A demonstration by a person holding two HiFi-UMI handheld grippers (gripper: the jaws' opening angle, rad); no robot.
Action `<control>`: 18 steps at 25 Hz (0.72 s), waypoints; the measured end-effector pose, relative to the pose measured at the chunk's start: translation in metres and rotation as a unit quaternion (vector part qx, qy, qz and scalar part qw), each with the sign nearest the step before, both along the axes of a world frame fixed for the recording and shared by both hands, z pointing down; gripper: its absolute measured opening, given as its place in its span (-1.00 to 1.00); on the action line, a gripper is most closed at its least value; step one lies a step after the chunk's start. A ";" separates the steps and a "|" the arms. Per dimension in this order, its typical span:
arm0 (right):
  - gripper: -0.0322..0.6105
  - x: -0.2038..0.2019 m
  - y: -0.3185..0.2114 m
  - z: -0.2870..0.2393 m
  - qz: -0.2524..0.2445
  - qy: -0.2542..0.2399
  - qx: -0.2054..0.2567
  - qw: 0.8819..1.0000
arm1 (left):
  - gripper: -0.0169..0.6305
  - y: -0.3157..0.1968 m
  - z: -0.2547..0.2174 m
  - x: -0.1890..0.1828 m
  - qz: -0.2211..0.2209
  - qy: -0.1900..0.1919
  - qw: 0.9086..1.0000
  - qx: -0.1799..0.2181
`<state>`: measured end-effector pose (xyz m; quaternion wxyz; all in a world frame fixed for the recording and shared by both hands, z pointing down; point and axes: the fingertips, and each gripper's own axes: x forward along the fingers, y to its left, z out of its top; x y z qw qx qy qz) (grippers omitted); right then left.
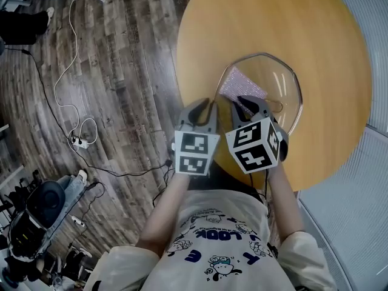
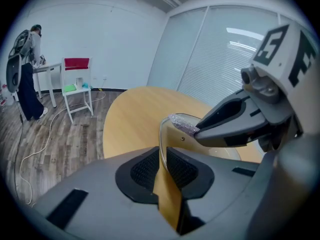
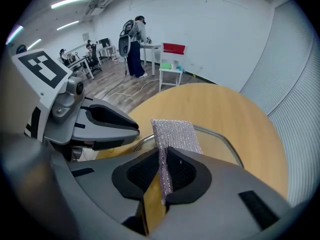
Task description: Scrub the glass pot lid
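Note:
The glass pot lid (image 1: 267,83) with a metal rim is held tilted over the round wooden table (image 1: 315,35). My left gripper (image 1: 199,115) is shut on the lid's near rim (image 2: 161,134), which runs up between its pads. My right gripper (image 1: 250,107) is shut on a silvery scrub cloth (image 1: 241,86), which lies against the lid's glass. In the right gripper view the cloth (image 3: 172,134) stands up from the jaws with the lid rim (image 3: 220,136) behind it. The cloth (image 2: 182,125) also shows at the right jaws' tip in the left gripper view.
Wood-plank floor (image 1: 121,59) with white cables and a power strip (image 1: 79,141) lies left of the table. A white chair with a red back (image 2: 77,81) and a person at a desk (image 3: 134,46) stand far off. Glass partition walls (image 2: 215,59) border the table.

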<state>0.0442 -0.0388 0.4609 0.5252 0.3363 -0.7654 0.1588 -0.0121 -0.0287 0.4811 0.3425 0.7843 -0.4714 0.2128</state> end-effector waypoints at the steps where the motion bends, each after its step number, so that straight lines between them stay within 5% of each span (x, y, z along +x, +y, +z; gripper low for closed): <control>1: -0.71 -0.001 0.001 0.001 -0.003 0.003 -0.006 1.000 | -0.81 0.000 0.001 0.000 0.001 -0.001 1.000 -0.003; 18: -0.71 0.009 0.012 0.014 -0.023 0.021 -0.061 0.998 | -0.81 0.011 0.024 0.018 0.004 -0.008 0.999 -0.045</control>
